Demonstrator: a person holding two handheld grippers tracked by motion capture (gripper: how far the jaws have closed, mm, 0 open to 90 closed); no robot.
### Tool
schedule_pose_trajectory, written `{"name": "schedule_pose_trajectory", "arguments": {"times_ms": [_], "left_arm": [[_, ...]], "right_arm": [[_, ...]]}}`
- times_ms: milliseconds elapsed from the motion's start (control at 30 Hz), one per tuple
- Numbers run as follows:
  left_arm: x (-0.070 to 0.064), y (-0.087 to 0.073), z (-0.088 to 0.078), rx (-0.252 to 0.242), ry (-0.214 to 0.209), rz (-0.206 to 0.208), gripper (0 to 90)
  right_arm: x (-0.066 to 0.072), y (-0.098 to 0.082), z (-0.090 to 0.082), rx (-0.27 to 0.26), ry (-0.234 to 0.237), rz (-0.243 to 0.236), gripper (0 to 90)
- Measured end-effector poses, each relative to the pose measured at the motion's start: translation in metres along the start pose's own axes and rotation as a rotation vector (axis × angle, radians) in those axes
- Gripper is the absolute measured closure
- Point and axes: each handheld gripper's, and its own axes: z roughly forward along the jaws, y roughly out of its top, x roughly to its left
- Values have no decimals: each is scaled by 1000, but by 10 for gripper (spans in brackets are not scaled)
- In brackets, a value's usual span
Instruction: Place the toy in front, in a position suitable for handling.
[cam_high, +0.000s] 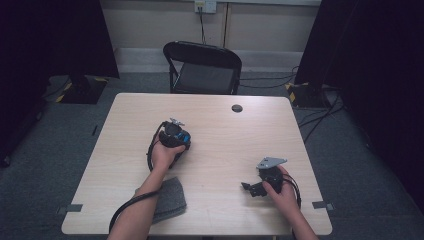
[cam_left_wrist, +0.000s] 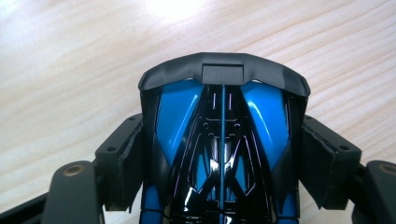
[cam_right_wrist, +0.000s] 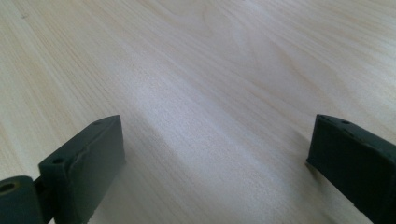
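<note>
A glossy blue and black object with a matte black front edge (cam_left_wrist: 224, 74), shaped like a toy car or a mouse, sits between the pads of my left gripper (cam_left_wrist: 223, 144). Both pads (cam_left_wrist: 123, 158) press against its sides, just above the wooden table. From above, the left gripper (cam_high: 176, 134) is at the table's middle left, with the object's blue side (cam_high: 184, 138) showing. My right gripper (cam_high: 246, 187) rests near the front right of the table, pointing left. In its own view the right gripper (cam_right_wrist: 217, 154) stands open over bare wood with nothing between its pads.
A grey felt cloth (cam_high: 171, 199) lies by the left forearm near the front edge of the table (cam_high: 220, 220). A small black round cap (cam_high: 237, 108) is set in the tabletop at the far side. A black folding chair (cam_high: 202, 67) stands behind the table.
</note>
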Motion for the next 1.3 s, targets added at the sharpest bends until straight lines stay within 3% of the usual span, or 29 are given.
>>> {"name": "schedule_pose_trajectory", "arguments": {"times_ms": [200,467,800,867,967,1167,1267,1300], "left_arm": [[-1,6,-7,-5,-8,23,256],[-10,18,-11,-6,-31,95,257],[-18,35,-19,-31,-65,121,257],[-20,37,-17,-37,-95,127,256],[-23,40,-11,-30,-122,177,256],[-33,42,4,-14,-178,227,256],[-38,42,11,4,-200,245,256],[-39,42,13,6,-204,234,256]], "right_arm": [[0,0,0,0,2,-2,27],[0,0,0,1,3,-3,26],[0,0,0,1,3,-3,26],[0,0,0,1,3,-3,26],[0,0,0,1,3,-3,26],[0,0,0,1,3,-3,26],[0,0,0,1,3,-3,26],[0,0,0,1,3,-2,26]]}}
